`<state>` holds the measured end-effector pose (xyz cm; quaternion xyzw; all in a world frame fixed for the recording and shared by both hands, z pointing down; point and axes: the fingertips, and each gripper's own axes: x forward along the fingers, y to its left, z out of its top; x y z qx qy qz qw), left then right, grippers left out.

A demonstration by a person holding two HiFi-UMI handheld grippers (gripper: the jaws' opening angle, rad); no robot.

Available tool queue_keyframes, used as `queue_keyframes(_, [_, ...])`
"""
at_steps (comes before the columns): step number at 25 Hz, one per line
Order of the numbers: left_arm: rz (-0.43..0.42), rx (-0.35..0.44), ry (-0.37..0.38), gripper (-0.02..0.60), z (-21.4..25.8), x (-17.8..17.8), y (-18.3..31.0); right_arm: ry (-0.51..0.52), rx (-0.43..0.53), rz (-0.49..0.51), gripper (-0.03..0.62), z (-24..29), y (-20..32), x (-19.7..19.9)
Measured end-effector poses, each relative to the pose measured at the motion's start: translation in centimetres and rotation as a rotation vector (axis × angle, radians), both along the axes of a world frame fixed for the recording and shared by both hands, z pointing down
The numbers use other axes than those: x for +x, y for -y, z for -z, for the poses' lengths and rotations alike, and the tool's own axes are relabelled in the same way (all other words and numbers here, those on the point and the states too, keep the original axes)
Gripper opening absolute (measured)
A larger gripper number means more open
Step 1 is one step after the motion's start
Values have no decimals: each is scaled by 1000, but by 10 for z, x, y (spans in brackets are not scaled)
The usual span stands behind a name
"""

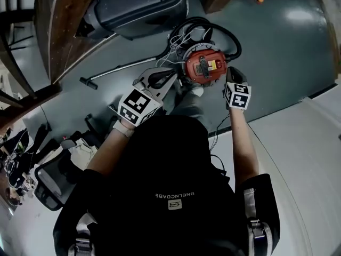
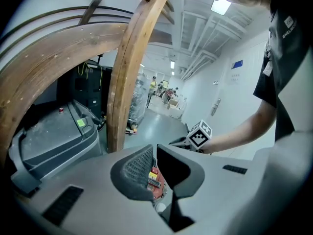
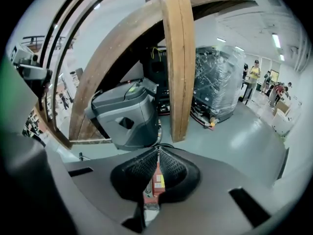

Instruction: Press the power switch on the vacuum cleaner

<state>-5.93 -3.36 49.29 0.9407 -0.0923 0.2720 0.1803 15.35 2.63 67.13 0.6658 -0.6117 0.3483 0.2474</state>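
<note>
My left gripper (image 1: 171,76) hangs just left of the red vacuum cleaner (image 1: 206,65), which sits on the grey floor (image 1: 287,52) ahead of me with its black hose (image 1: 235,40) looped round its far side. The jaws are drawn together and hold nothing, with only a slit through which the red top shows. My right gripper (image 1: 234,73) sits just right of the vacuum, jaws likewise closed and empty, though I cannot tell whether either touches it. Farther off to the left stand a grey machine (image 1: 141,4) and a curved wooden beam (image 1: 64,25).
</note>
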Motion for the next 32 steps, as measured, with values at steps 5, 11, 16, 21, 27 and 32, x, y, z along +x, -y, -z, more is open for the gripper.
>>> queue_keyframes(5, [-71, 21, -42, 17, 20, 18, 12, -27, 109, -53, 28, 73, 6, -2])
queue_keyframes(11, [-182, 52, -120, 17, 58, 51, 21, -54, 237, -126, 28, 161, 2, -10])
queue_keyframes(16, [-286, 71, -180, 17, 89, 77, 22, -118, 342, -194, 28, 227, -11, -16])
queue_keyframes(21, [-381, 73, -227, 17, 114, 103, 5, -148, 432, -272, 28, 281, -38, -16])
queue_keyframes(27, [-495, 80, -278, 17, 141, 130, -23, -206, 542, -375, 28, 338, -76, -15])
queue_keyframes(32, [-588, 94, -320, 17, 159, 151, -47, -253, 608, -447, 28, 365, -108, -16])
